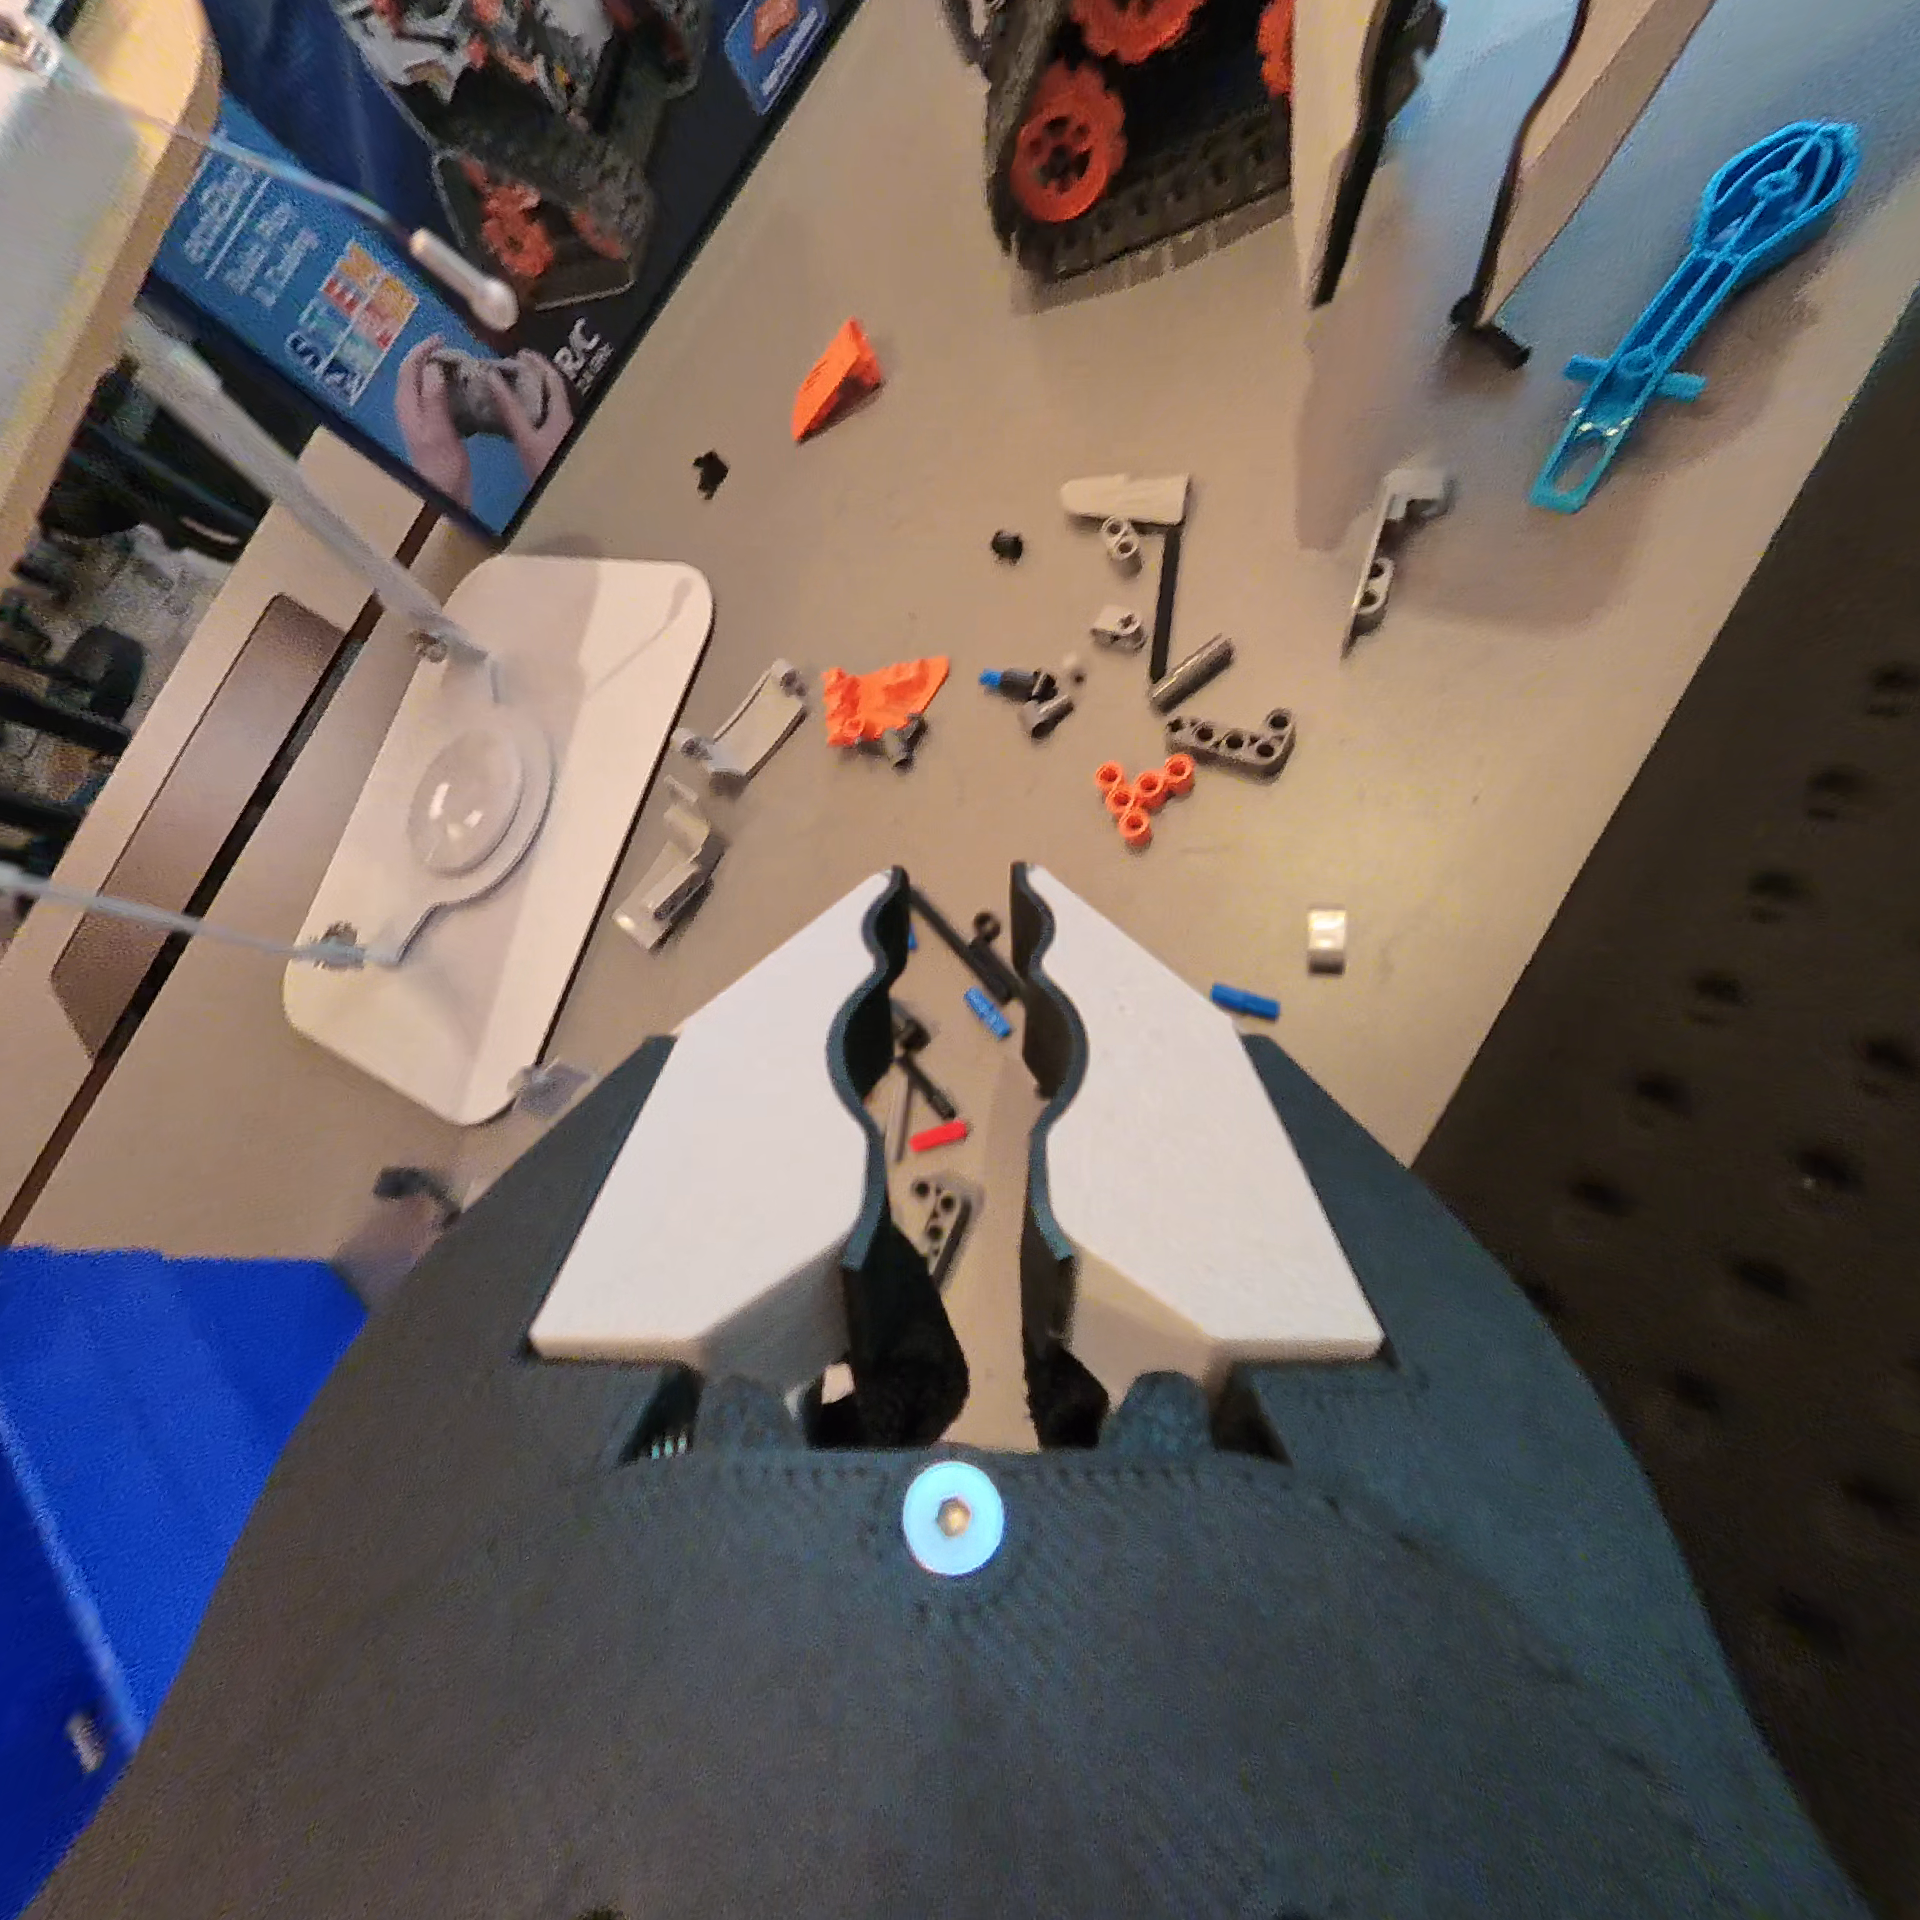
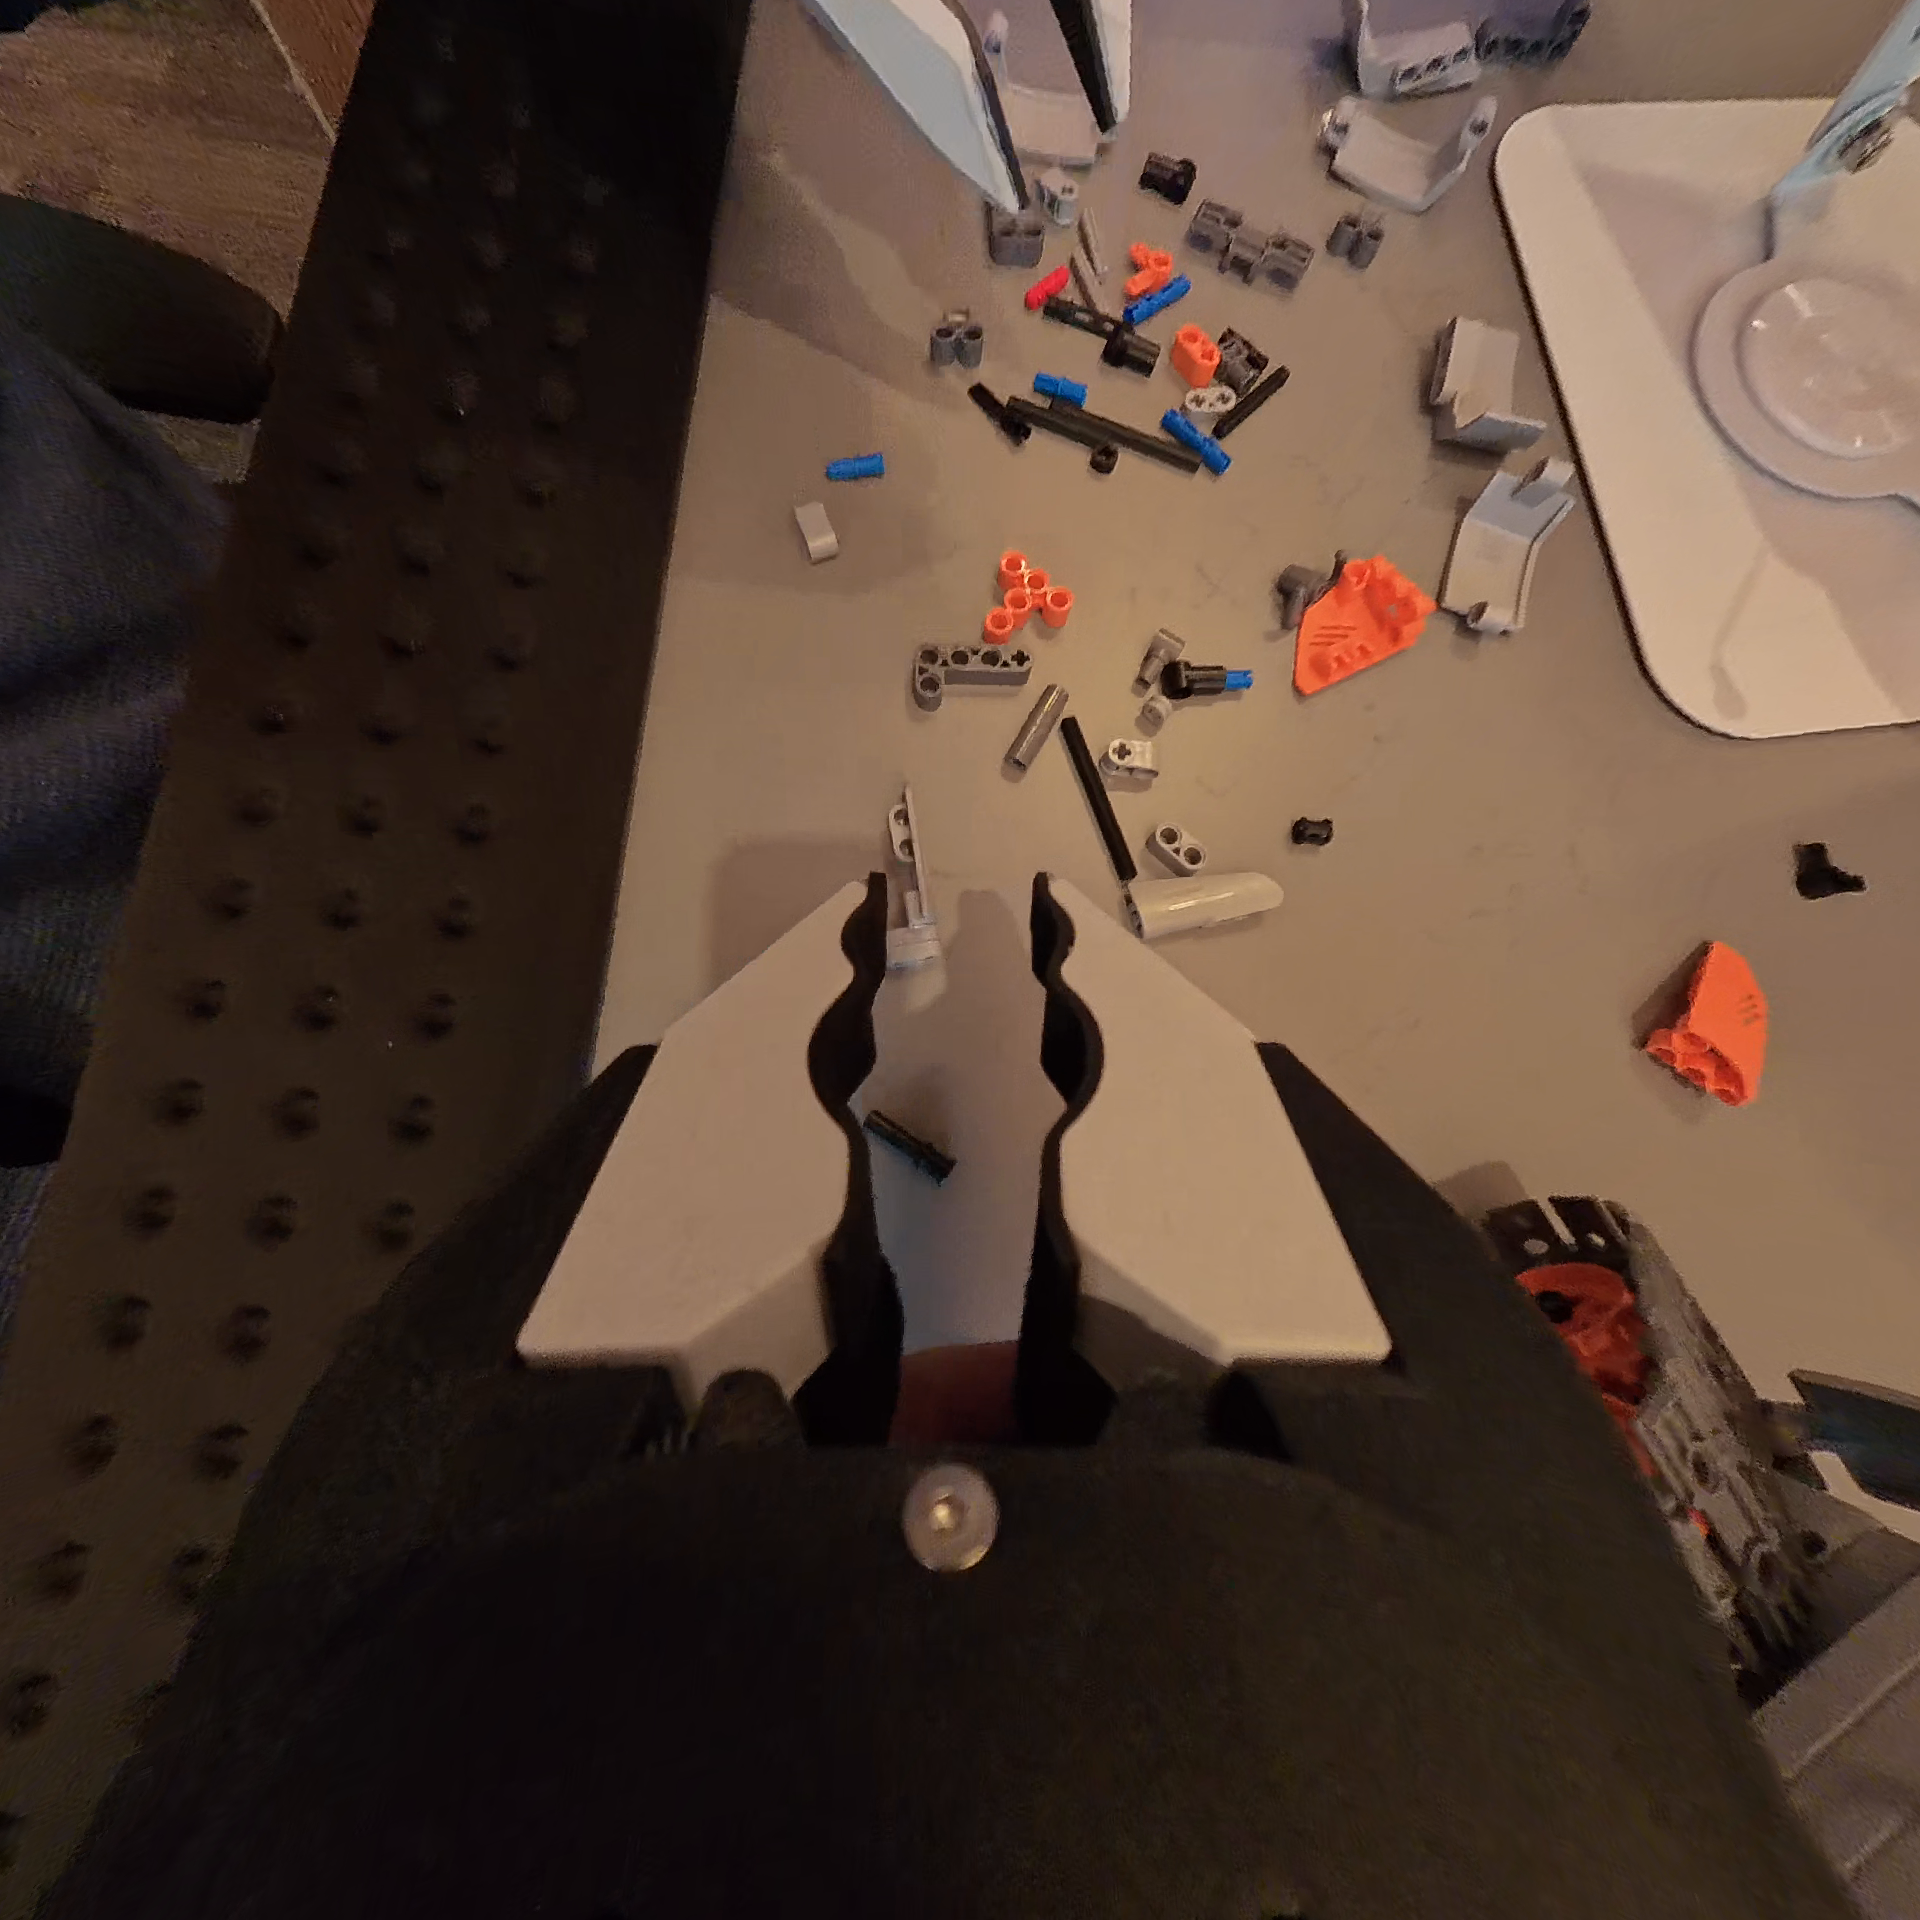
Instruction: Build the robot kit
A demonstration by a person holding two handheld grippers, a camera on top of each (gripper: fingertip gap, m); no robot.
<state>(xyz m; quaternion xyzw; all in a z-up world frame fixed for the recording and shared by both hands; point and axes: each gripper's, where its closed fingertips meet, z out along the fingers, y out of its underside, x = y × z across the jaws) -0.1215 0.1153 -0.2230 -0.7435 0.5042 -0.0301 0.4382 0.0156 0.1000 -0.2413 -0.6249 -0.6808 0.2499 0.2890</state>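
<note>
Loose building-toy parts lie scattered on a beige table. My left gripper (image 1: 958, 883) is open and empty above a cluster of black axles (image 1: 961, 951), blue pins (image 1: 987, 1010), a red pin (image 1: 938, 1136) and a grey beam (image 1: 940, 1216). My right gripper (image 2: 956, 883) is open and empty. A thin grey piece (image 2: 909, 883) lies by its left fingertip, and a short black pin (image 2: 910, 1143) lies on the table between the fingers. A grey curved panel (image 2: 1205, 902) and a black axle (image 2: 1096, 810) lie just right of it. The left gripper's white fingers (image 2: 987, 94) show at the top of the right wrist view.
An orange T-shaped piece (image 1: 1143, 795) (image 2: 1023, 603), grey L-beam (image 1: 1231, 740) (image 2: 971, 665), orange panel (image 1: 883, 698) (image 2: 1361, 623) and orange wedge (image 1: 836, 379) (image 2: 1709, 1029) lie around. A white tray (image 1: 623, 644) (image 2: 1621, 260), tracked model (image 1: 1122, 135) (image 2: 1621, 1382), blue tool (image 1: 1704, 301), toy box (image 1: 364, 260) and black studded board (image 2: 416, 623) border them. The black axle (image 2: 1096, 810) lies some 7 centimeters from my right tips, 12 centimeters from my left tips. Seen from the left wrist view (image 1: 1174, 592) as well.
</note>
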